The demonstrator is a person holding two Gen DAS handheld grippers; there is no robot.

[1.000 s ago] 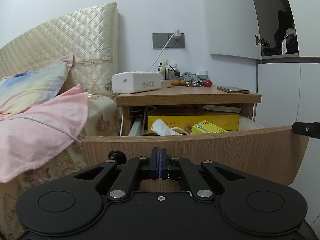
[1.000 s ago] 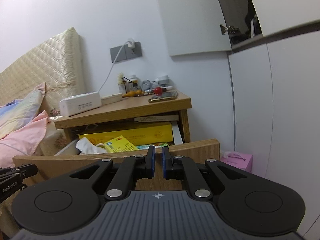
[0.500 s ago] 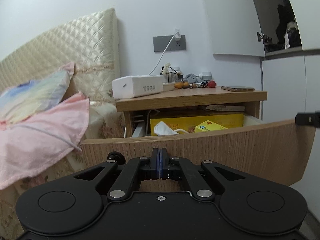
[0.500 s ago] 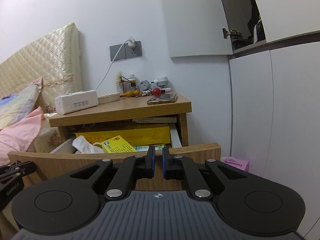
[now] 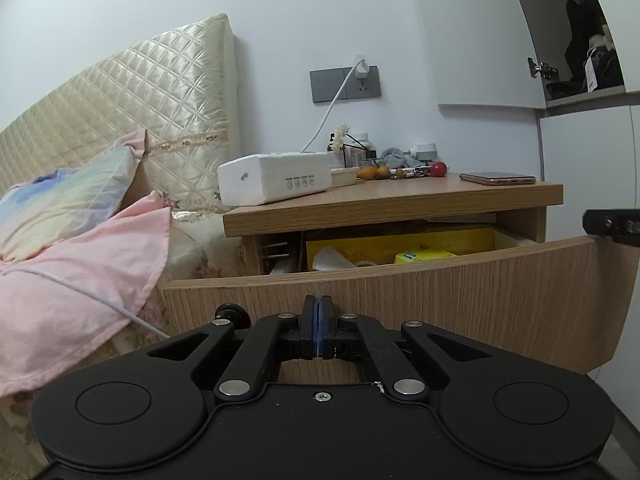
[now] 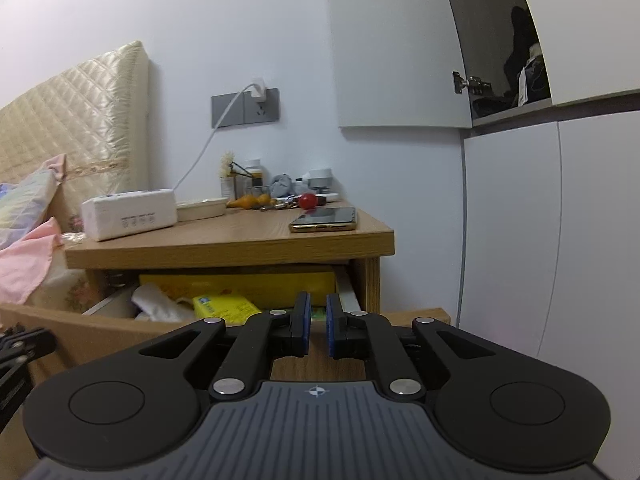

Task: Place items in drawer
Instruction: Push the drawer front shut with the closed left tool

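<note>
Bedside nightstand (image 6: 224, 244) stood with drawer (image 5: 400, 292) pulled out, a yellow box (image 6: 224, 306) inside; phone (image 6: 325, 220) lay on top. Left gripper (image 5: 319, 328) pressed closed, empty; right gripper (image 6: 315, 330) narrowly parted, empty. Any pick needs wider fingers and a level approach.

The drawer (image 5: 400, 296) is pulled out under the nightstand (image 5: 400, 200). A box (image 5: 424, 257) and a tissue (image 5: 332, 258) lie in it. On the nightstand, the tissue pack (image 5: 276, 178) sits near the left edge and the phone (image 5: 498, 178) near the right edge. The bed (image 5: 80, 240) is left of the nightstand.
</note>
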